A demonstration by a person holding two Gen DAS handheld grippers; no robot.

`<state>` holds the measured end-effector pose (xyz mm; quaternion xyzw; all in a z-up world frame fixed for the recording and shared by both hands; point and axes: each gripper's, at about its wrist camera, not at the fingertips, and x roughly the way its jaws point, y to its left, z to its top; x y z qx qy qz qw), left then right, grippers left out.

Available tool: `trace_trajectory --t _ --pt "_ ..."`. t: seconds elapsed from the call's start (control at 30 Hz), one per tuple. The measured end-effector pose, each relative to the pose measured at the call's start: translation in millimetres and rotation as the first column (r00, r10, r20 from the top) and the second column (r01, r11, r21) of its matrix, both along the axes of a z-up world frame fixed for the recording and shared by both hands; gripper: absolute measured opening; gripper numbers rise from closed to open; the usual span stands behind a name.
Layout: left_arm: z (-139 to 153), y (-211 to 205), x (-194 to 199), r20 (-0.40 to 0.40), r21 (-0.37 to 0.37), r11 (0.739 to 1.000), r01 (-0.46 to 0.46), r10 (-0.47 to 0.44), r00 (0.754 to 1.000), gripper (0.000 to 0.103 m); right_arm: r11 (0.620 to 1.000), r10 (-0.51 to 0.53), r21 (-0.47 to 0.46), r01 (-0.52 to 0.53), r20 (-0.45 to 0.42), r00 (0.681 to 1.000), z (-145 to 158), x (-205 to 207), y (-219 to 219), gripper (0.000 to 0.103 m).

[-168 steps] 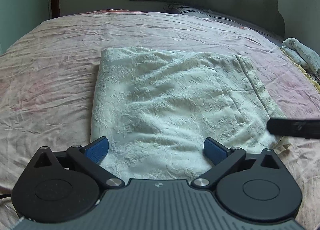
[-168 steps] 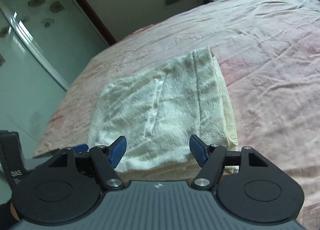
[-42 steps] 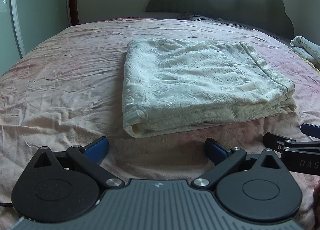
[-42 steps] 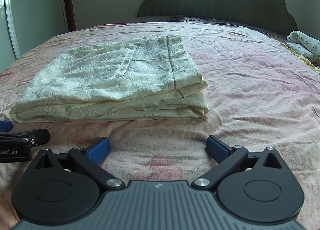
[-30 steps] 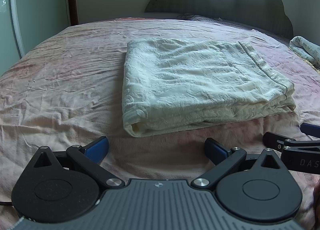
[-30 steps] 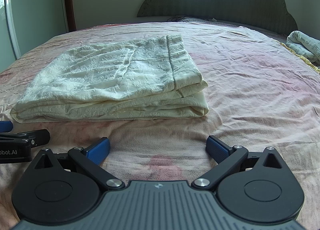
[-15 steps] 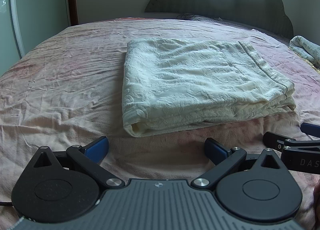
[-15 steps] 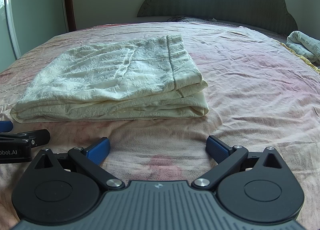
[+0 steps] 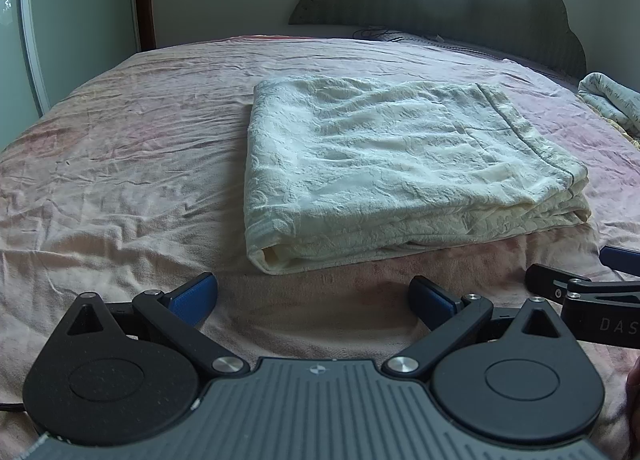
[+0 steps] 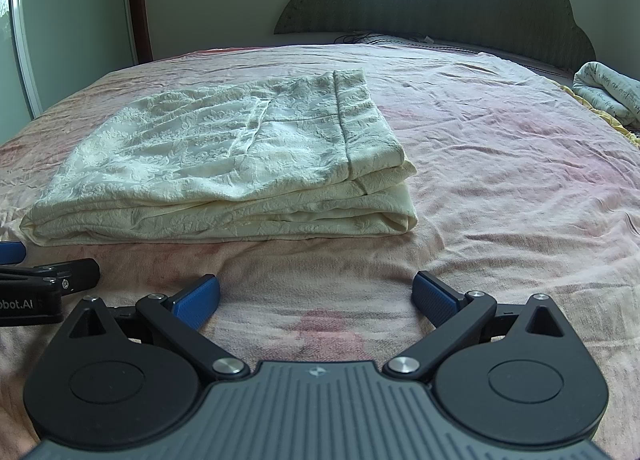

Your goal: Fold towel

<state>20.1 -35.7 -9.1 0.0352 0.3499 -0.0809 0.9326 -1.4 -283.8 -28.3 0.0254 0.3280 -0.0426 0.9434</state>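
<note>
Left wrist: folded towel [image 9: 400, 175] on bed [image 9: 120, 163]; both tools spread, empty.

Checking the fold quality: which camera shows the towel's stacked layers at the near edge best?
The right wrist view: the towel faces it with its layered near edge and right corner in plain sight. The left wrist view shows mostly the top surface and one rolled near-left corner.

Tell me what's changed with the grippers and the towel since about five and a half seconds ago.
Both grippers have pulled back from the towel: earlier each one's open fingers sat over its near edge, now the left gripper and right gripper sit low over bare pink bedsheet, short of it. Nothing is gripped. The towel lies folded flat as before; over the last second and a half nothing has visibly moved.
</note>
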Motion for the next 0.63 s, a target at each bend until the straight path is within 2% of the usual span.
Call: trace_trajectory --t 0.37,0.63 --pt "2.2 2.9 1.2 0.0 -0.019 1.0 0.001 -0.001 1.0 0.103 1.0 0.0 0.0 0.0 0.0 1.0 0.2 -0.1 0.3 0.103" --pt "0.9 2.6 3.7 -0.004 0.007 1.0 -0.027 0.027 1.0 0.103 1.0 0.0 0.0 0.0 0.001 1.0 0.2 -0.1 -0.1 0.103"
